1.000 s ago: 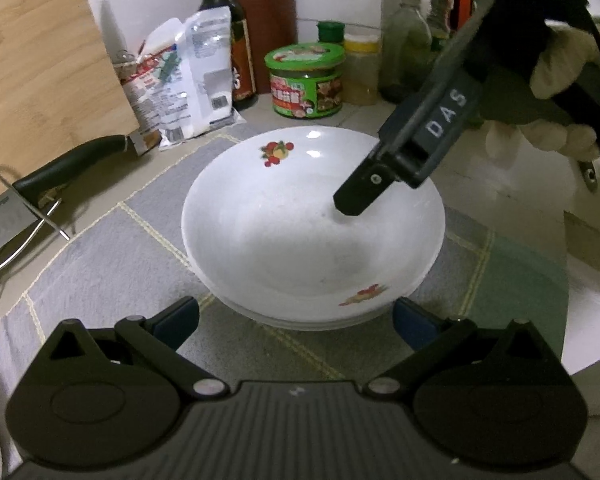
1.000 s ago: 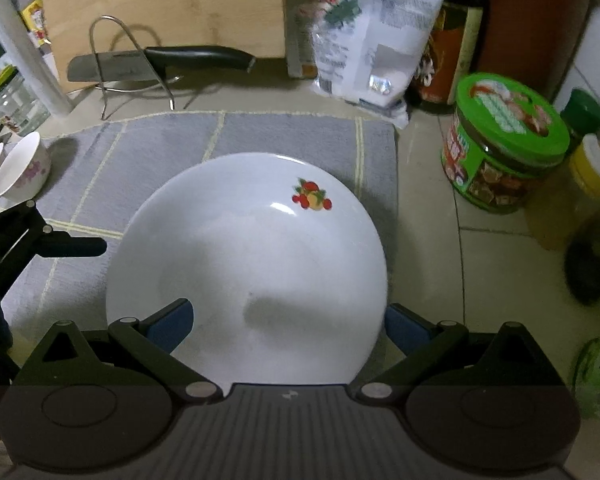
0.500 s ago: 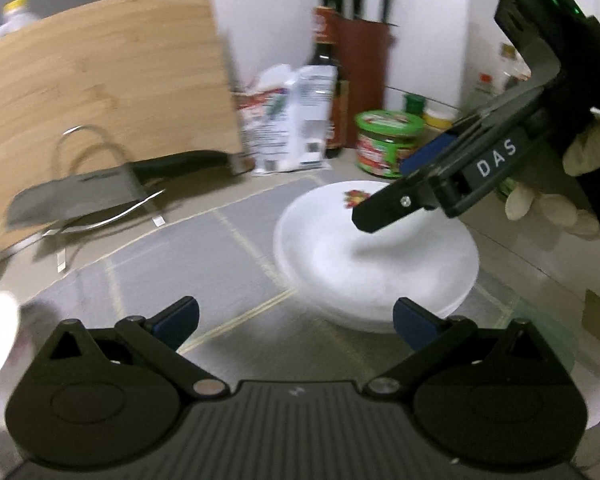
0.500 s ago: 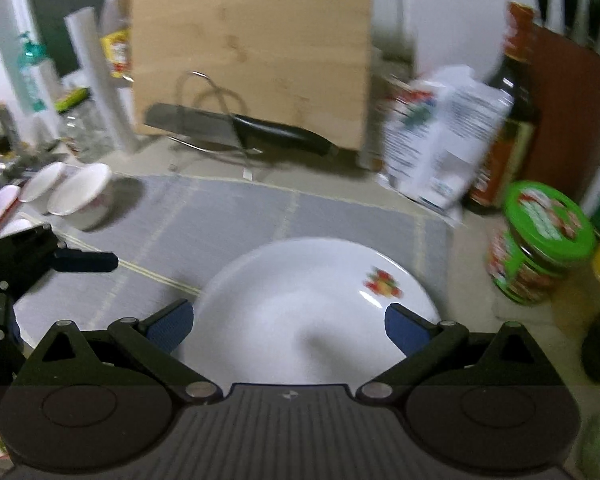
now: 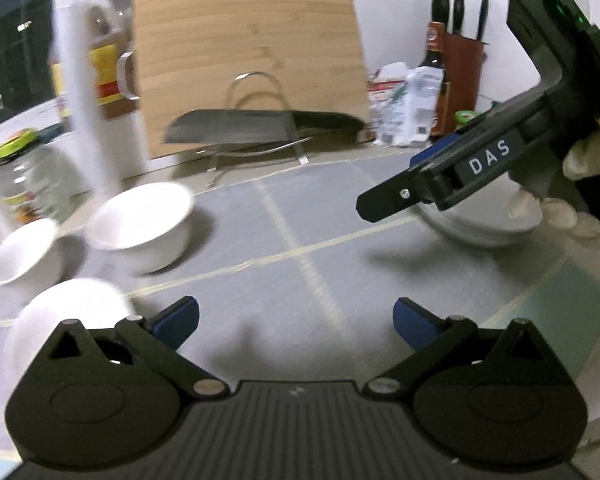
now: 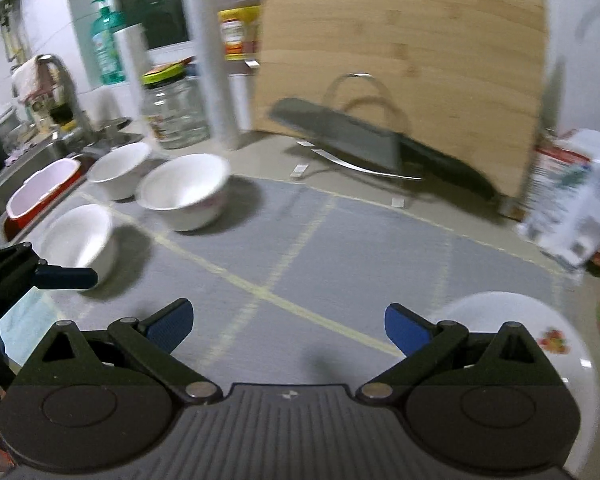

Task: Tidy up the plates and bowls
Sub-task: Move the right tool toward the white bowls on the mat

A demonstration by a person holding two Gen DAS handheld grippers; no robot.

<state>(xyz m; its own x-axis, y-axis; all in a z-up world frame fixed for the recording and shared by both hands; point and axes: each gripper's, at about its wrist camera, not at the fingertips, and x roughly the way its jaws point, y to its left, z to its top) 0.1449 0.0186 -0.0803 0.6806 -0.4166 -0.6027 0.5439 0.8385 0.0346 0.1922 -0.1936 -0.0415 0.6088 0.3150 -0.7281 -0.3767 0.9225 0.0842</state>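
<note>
Both grippers hung wide open and empty above the grey mat [image 6: 340,240] on the tabletop. The left gripper [image 5: 296,316] had its blue pads spread well apart with nothing between them, and the right gripper [image 6: 288,320] showed the same. The plate stack [image 6: 540,340], white with a small fruit print, sat at the right end of the mat, partly behind the right gripper's own frame. Three white bowls stood loose at the left end: the far bowl [image 6: 118,170], the middle bowl [image 6: 184,194] just beside it, and the near bowl [image 6: 80,240] a little apart, close to the left gripper's fingertip. Both views were blurred, so rim details could not be made out.

The plates looked gathered already, so the step in hand was probably reaching for the bowls to nest them. To do it well, the left gripper should come down over one wall of the nearest bowl — one finger inside, one outside — and pinch the rim squarely before lifting. The glazed surface would likely be slippery, so a shallow grip could let the bowl swing or drop. It should be lifted clear of its neighbours, centred over the next bowl, and lowered gently — not released from height. The cleaver [image 6: 340,136] on its wire rack [image 6: 360,84] lay behind, well clear of that path.
</note>
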